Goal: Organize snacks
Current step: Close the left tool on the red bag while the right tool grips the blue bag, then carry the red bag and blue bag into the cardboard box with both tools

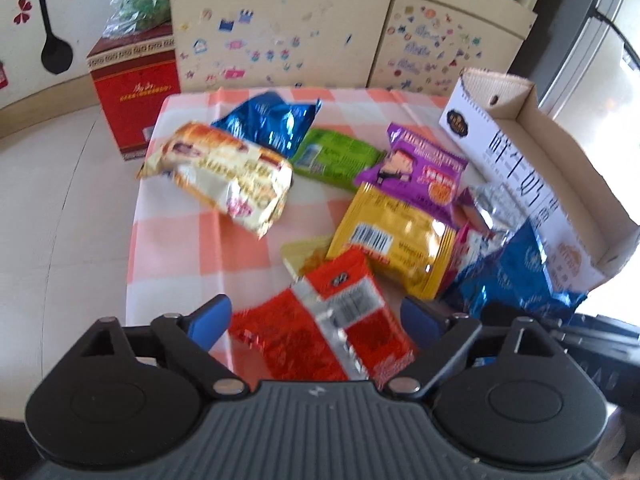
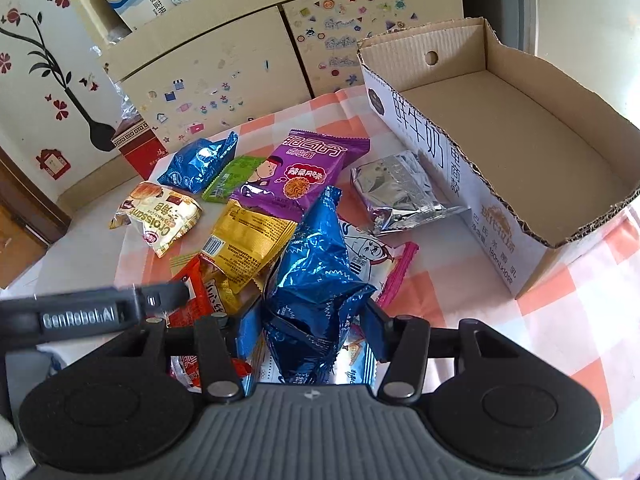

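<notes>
Right claw [image 2: 310, 330] grips blue packet [image 2: 316, 280]; checked tablecloth [image 2: 520, 344], stickered cabinet [image 2: 224, 68] behind.

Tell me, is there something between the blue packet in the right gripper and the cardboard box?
Nothing visible blocks it. The right gripper holds the blue packet above the pile; the cardboard box lies ahead to the right, top open. Only the silver packet lies low beside its wall.

1. Daylight floods in from the window [image 1: 608, 52] at upper right; my left view washes out there.
2. Foil on my blue packet [image 2: 316, 264] and the silver packet [image 2: 396, 190] glares.
3. Left view is motion-smeared; right stays sharper.
4. Fisheye bends edges, corners go black.
</notes>
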### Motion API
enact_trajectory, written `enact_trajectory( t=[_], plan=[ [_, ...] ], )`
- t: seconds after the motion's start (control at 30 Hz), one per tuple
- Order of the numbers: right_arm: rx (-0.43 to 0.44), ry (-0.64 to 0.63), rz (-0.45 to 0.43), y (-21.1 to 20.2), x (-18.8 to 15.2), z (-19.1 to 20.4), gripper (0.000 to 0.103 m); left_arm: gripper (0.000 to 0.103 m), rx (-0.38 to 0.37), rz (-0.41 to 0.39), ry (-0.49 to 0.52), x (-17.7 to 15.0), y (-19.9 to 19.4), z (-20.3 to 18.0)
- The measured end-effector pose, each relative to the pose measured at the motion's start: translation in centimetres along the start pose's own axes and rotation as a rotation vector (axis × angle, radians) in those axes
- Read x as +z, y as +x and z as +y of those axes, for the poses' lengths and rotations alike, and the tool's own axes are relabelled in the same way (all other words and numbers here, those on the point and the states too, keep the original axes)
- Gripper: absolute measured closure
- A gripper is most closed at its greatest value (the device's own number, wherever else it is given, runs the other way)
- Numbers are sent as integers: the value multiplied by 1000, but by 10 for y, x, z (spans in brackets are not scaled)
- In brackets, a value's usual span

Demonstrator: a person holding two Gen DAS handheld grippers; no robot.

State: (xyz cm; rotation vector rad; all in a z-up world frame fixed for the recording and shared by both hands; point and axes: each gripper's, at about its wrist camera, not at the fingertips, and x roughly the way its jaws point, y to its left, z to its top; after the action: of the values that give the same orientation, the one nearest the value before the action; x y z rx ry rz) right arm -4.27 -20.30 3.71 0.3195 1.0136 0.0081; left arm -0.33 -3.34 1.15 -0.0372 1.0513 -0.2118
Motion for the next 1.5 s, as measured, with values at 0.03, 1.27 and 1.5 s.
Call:
enact_trajectory(
  t=[0.03,1.27,1.5],
  plan=[
    [1,-1,0,0,0,0,44,11,3,9,-6,-3,1,0],
    [23,-79,-70,-19,5,11,51,35,-17,-118,37,-14,-19,-20],
    [27,-90,-93,-24,6,14,51,35,-15,-146,31,-12,-26,-21]
  ],
)
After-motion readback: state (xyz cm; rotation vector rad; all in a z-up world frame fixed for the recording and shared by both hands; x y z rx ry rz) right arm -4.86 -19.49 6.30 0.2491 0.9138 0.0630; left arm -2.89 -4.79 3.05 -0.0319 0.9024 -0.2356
